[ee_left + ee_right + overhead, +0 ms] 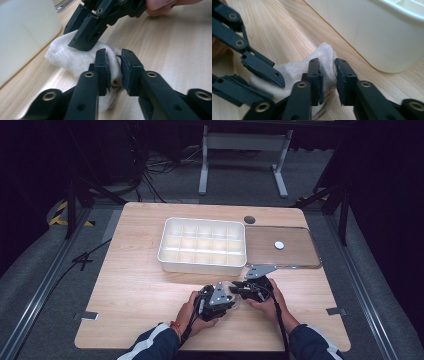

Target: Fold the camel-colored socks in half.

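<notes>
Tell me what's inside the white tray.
The tray is split into a grid of compartments; those visible look empty. The near wall hides the floors of the front row, so small items there can't be excluded.

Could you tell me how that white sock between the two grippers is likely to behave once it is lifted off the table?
The white sock will probably flop: it is soft knit, bunched and creased where the left gripper and right gripper pinch it. It looks light for its size. Its fuzzy weave likely resists slipping, and it shouldn't roll or break.
</notes>
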The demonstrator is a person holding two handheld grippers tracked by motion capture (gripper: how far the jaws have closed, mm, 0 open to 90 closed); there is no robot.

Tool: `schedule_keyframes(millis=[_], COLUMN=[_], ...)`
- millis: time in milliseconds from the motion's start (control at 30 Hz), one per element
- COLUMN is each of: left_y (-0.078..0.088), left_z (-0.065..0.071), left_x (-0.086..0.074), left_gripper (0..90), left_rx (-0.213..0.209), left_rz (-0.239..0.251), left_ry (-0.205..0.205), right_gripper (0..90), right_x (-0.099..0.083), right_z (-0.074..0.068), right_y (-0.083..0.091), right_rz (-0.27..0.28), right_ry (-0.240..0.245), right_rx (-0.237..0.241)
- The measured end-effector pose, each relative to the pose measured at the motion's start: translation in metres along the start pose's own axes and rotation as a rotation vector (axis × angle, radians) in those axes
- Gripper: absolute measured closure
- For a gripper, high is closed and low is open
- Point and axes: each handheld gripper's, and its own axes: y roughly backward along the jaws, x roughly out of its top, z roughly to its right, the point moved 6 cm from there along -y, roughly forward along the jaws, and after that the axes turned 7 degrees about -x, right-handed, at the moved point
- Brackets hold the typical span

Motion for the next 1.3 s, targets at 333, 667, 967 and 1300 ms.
schedule_keyframes(millis=[333, 667, 967, 1300], left_y=[0.036, 0.0, -0.004, -0.004], left_z=[-0.021, -0.001, 0.002, 0.001], left_x=[0.011, -0.005, -0.007, -0.008], left_gripper=[70.9, 79.4, 80.2, 81.9], left_rx=[-0.049, -0.114, -0.111, -0.122], left_rz=[0.154, 0.047, 0.036, 0.047], left_ry=[0.073, -0.002, -0.008, 0.01], right_gripper=[80.9, 80.6, 86.7, 85.9], right_x=[-0.003, -0.003, 0.006, 0.016], right_z=[-0.002, -0.009, 0.007, -0.02], right_y=[0.002, 0.002, 0.012, 0.009], right_rz=[0.001, -0.003, 0.009, 0.06], right_ry=[0.036, 0.082, 0.07, 0.154], right_rx=[-0.005, -0.011, -0.162, -0.014])
